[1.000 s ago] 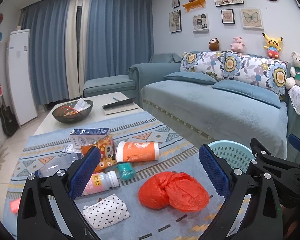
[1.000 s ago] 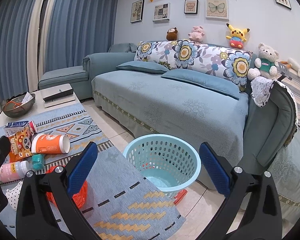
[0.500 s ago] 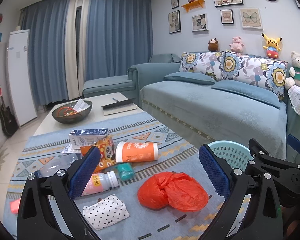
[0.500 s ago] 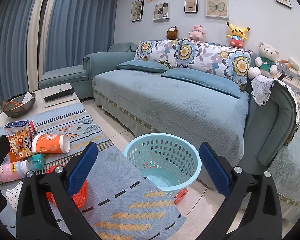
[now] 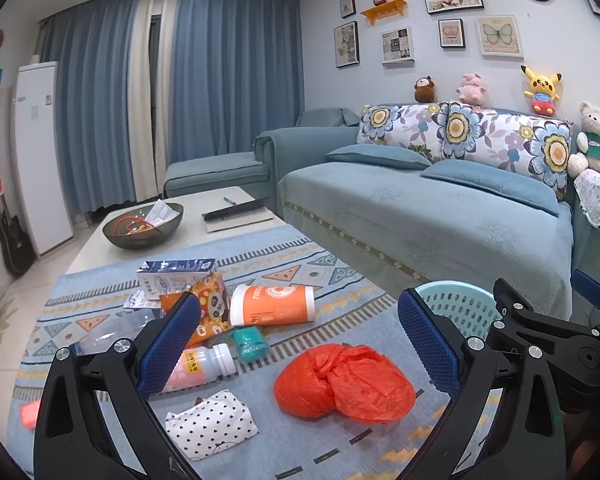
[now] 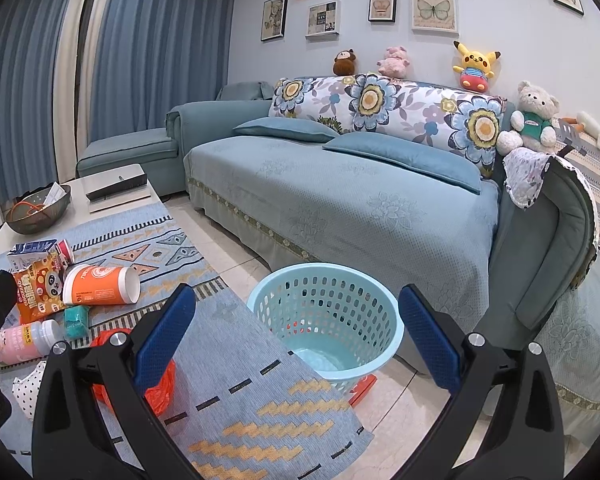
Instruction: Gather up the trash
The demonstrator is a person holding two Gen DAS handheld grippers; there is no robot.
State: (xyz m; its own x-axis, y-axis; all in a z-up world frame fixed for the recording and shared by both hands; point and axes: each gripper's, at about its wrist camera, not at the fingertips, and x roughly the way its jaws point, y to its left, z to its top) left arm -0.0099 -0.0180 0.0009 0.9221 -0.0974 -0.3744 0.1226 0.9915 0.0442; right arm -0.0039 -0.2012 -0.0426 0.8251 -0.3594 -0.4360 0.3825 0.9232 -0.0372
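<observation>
**Little movement; collection not begun**

Nothing on the rug has shifted since the earlier frames; both views have only drifted slightly, and the litter and basket lie where they did.

Status of task: no item is yet collected, as far as can be seen. The left claw [image 5: 298,344] stands wide with nothing between its fingers, poised above the litter. The right claw [image 6: 296,340] is likewise wide and empty, facing the turquoise basket [image 6: 396,326], whose visible floor appears bare. Outstanding on the rug [image 5: 332,256]: orange plastic bag [image 5: 344,386], orange cup [image 5: 272,310] lying on its side, pink bottle [image 5: 202,368], teal wad [image 5: 250,344], dotted pouch [image 5: 212,426], panda snack packet [image 5: 214,304], milk carton [image 5: 176,278] and a clear plastic piece [image 5: 108,332]. All remain to be gathered, in my judgement.

Differences between views: the left wrist view shows the whole litter group, plus a small red item [image 5: 29,414] at the rug's left edge that the right view misses. The right wrist view shows the basket's interior, its place on the tiled floor just off the rug corner beside the sofa [image 6: 340,200], and a red object [image 6: 362,390] under its base; the left view shows only a section of the rim behind the right claw's frame.
</observation>
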